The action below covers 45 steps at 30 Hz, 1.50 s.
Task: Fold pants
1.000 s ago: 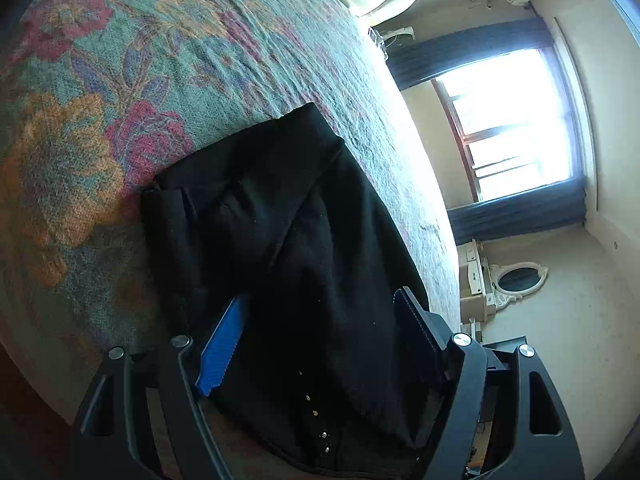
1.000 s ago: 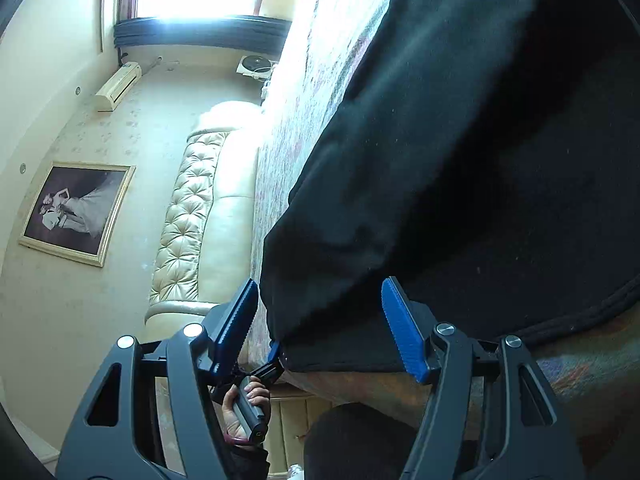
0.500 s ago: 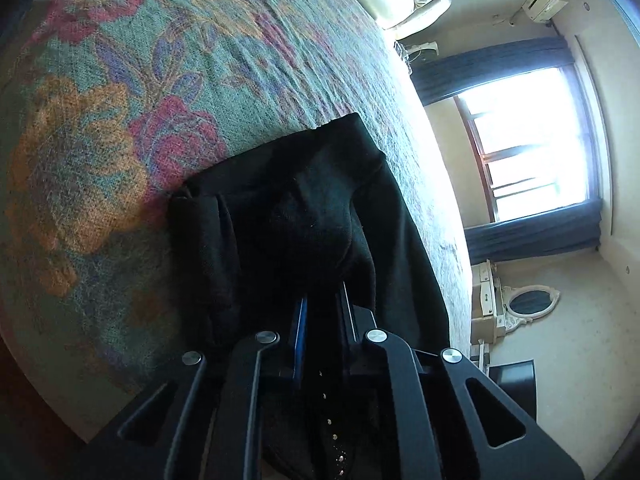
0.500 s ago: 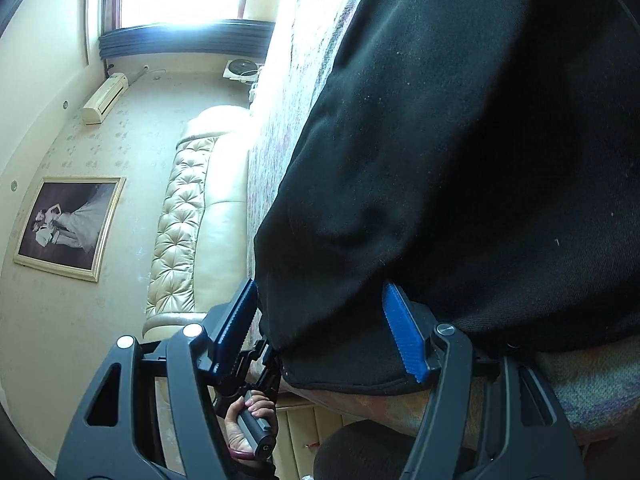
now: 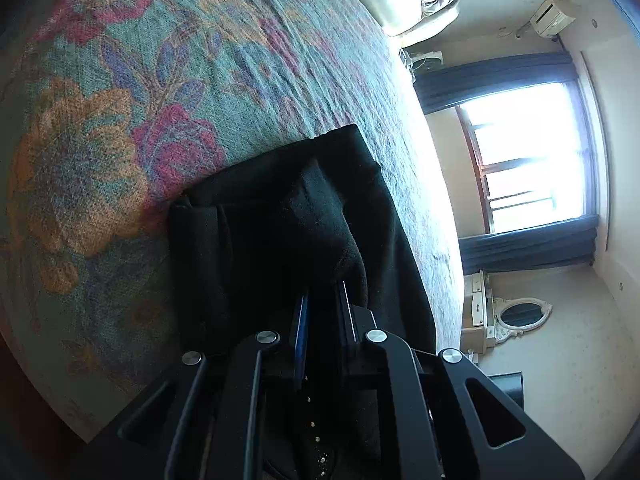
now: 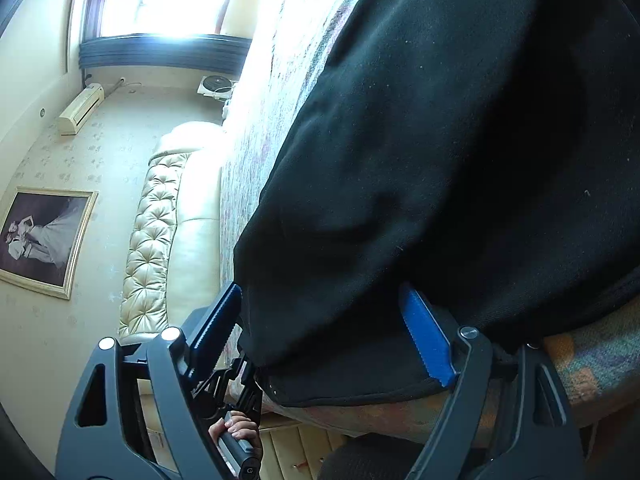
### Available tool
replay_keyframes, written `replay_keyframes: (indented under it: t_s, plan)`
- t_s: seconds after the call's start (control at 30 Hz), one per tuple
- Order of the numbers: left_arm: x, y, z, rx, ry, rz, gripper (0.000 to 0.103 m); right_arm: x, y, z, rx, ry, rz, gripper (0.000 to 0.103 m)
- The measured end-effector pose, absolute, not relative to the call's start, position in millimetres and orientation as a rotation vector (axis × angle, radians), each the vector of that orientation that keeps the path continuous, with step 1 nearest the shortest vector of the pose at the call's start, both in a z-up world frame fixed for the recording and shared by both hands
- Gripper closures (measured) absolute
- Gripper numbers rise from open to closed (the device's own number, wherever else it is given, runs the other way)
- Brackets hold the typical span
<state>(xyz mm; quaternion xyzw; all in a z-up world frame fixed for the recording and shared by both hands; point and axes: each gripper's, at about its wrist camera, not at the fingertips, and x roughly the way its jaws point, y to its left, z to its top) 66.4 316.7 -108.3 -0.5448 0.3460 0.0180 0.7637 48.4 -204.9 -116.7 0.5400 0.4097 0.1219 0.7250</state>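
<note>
Almost nothing legible shows in either view. The only mark is a small round logo, resembling a letter G, on the dark handle [image 6: 240,456] gripped by the person's hand [image 6: 236,434] at the bottom of the right wrist view; it is too small to read with certainty.

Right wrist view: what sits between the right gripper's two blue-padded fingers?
A bunched edge of the black fabric pants fills the gap of the right gripper; the jaws stand wide apart around it, not closed, above the floral bedspread.
</note>
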Motion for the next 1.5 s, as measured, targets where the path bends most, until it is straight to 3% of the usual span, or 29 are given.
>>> replay_keyframes:
  t_s: [0.03, 0.13, 0.2, 0.23, 0.37, 0.47, 0.53, 0.57, 0.93, 1.2, 1.37, 1.47, 1.5]
  plan:
    - [64.9, 317.5, -110.9, -1.184, 0.759, 0.048, 0.091, 50.9, -203.9, -117.7, 1.187, 0.907, 0.269, 0.022]
    - [59.0, 322.6, -120.9, -1.192, 0.774, 0.045, 0.091, 62.8, -201.9, -119.4, 1.171, 0.926, 0.244, 0.039]
    - [58.4, 323.1, -122.7, -1.199, 0.777, 0.048, 0.09, 67.7, -202.7, -123.0, 1.156, 0.942, 0.238, 0.087]
    - [57.4, 323.2, -122.9, -1.203, 0.777, 0.055, 0.09, 67.3, -205.5, -124.8, 1.14, 0.953, 0.24, 0.096]
    - [57.5, 323.0, -123.4, -1.234, 0.769, 0.061, 0.085, 62.9, -210.5, -135.4, 1.16, 0.947, 0.279, 0.097]
    - [61.9, 319.5, -118.5, -1.321, 0.706, 0.02, 0.058, 61.1, -209.2, -135.0, 1.153, 0.944, 0.288, 0.096]
    - [67.4, 322.1, -111.5, -1.358, 0.648, 0.005, 0.033, 62.4, -209.2, -136.3, 1.156, 0.944, 0.293, 0.097]
    - [70.1, 320.9, -107.8, -1.347, 0.646, 0.005, 0.032, 62.3, -209.3, -136.4, 1.155, 0.942, 0.294, 0.097]
    - [61.1, 308.2, -97.7, -1.304, 0.611, 0.0, 0.034, 70.6, -216.2, -97.9, 1.175, 0.785, 0.445, 0.096]
    - [36.4, 288.2, -104.8, -1.373, 0.584, 0.093, 0.032, 78.8, -218.5, -92.3, 1.208, 0.761, 0.48, 0.096]
    - [63.0, 305.0, -108.2, -1.386, 0.571, 0.139, 0.033, 79.1, -220.7, -91.0, 1.202, 0.763, 0.491, 0.096]
    - [66.3, 304.8, -108.1, -1.325, 0.625, 0.15, 0.066, 76.5, -222.4, -95.6, 1.21, 0.778, 0.484, 0.096]
    - [67.4, 304.3, -111.8, -1.316, 0.647, 0.142, 0.083, 76.0, -221.7, -96.9, 1.209, 0.783, 0.481, 0.096]
